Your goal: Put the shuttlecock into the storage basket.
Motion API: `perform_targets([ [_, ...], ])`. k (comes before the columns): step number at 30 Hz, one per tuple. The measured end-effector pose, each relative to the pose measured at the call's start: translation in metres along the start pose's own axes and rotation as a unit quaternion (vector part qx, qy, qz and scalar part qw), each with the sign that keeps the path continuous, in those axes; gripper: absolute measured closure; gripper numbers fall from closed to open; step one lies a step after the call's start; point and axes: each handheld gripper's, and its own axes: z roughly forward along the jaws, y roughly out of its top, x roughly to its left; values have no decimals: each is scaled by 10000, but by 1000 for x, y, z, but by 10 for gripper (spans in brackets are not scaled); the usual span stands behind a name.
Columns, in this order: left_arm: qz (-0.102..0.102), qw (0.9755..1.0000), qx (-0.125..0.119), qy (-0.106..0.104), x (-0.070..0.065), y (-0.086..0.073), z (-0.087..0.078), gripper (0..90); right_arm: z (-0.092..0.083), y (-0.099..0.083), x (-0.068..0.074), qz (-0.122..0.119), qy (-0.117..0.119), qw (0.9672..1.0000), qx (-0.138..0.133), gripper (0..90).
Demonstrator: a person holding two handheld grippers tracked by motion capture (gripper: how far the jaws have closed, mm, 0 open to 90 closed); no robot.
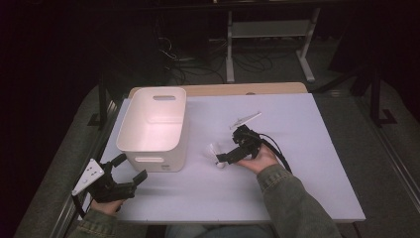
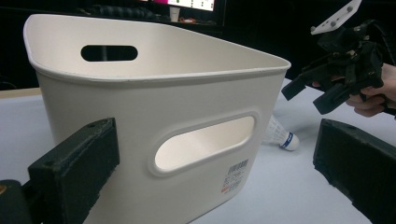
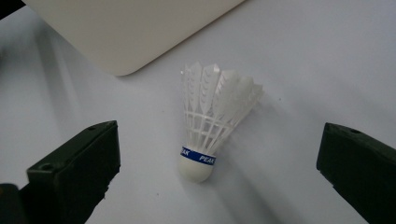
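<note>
A white feather shuttlecock (image 3: 210,121) with a blue band lies on the white table, cork toward the camera in the right gripper view. It also shows by the basket's near right corner (image 1: 215,154) and past the basket (image 2: 280,135). My right gripper (image 1: 224,159) hovers just above it, open, jaws wide on either side, touching nothing. A cream plastic basket (image 1: 152,124) with handle slots stands at the table's left. My left gripper (image 1: 130,169) is open near the front left, facing the basket's near wall (image 2: 140,140).
The table's white top (image 1: 297,148) has free room to the right and front. Its left edge runs close to my left hand. A white desk frame (image 1: 270,29) and cables stand in the dark beyond the far edge.
</note>
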Motion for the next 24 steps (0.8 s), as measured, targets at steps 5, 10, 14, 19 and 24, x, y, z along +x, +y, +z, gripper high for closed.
perform_targets([
  [5, -27, 10000, -1, 6, 0, 0, 0, 0, 8, 0, -2, 77, 14, 9999, 108, 0],
  [10, -45, 10000, 3, -11, 0, 0, 0, 0, 15, -1, -4, 83, -17, 9997, 216, 0],
  [14, -27, 10000, 8, -11, 0, 0, 0, 0, 21, -2, -6, 145, -8, 9994, 321, 0],
  [19, -17, 10000, 19, -6, 0, 0, 0, 0, 24, -2, -7, 224, 86, 9990, 383, 45],
  [24, -20, 10000, 25, -10, 0, 0, 0, 0, 26, -2, -8, 329, 81, 9988, 366, 86],
])
